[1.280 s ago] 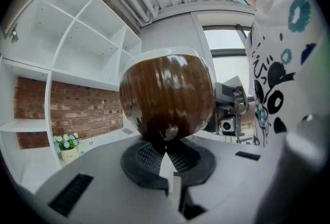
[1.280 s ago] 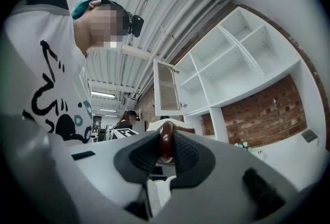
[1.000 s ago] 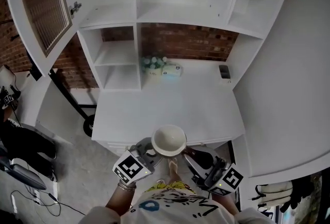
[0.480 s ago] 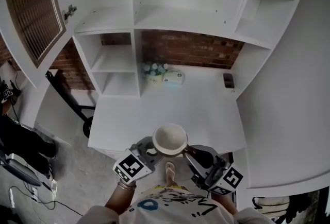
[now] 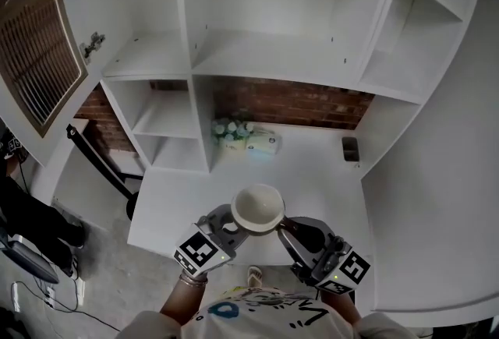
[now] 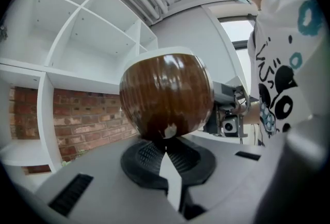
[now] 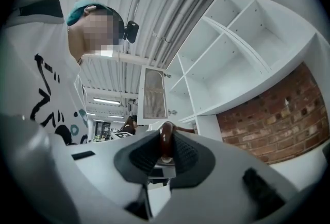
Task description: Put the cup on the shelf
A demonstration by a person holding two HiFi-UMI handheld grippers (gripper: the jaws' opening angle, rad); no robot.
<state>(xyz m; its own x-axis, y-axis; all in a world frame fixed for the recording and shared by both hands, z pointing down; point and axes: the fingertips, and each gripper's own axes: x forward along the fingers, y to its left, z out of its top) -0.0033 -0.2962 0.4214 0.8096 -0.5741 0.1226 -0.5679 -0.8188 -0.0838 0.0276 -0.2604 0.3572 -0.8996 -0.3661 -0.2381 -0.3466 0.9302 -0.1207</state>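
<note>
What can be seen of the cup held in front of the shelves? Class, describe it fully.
The cup is round and bulbous, glossy brown outside and cream inside, ceramic by its look. It is upright, mouth up and empty, held in the air above the white desk near its front edge. The left hand-held gripper is shut on its lower side; the right hand-held gripper is shut on a thin brown part, probably its handle.

Wide open compartments of the white shelf (image 5: 265, 65) face the cup (image 5: 256, 208), clamped between the left hand-held gripper (image 5: 229, 223) and the right hand-held gripper (image 5: 283, 226) over the table's (image 5: 312, 181) near edge. A potted plant (image 5: 230, 129), tissue box (image 5: 261, 144) and small dark object (image 5: 350, 149) line the table's back, and a swung-open cabinet door (image 5: 31, 65) juts out at left.
</note>
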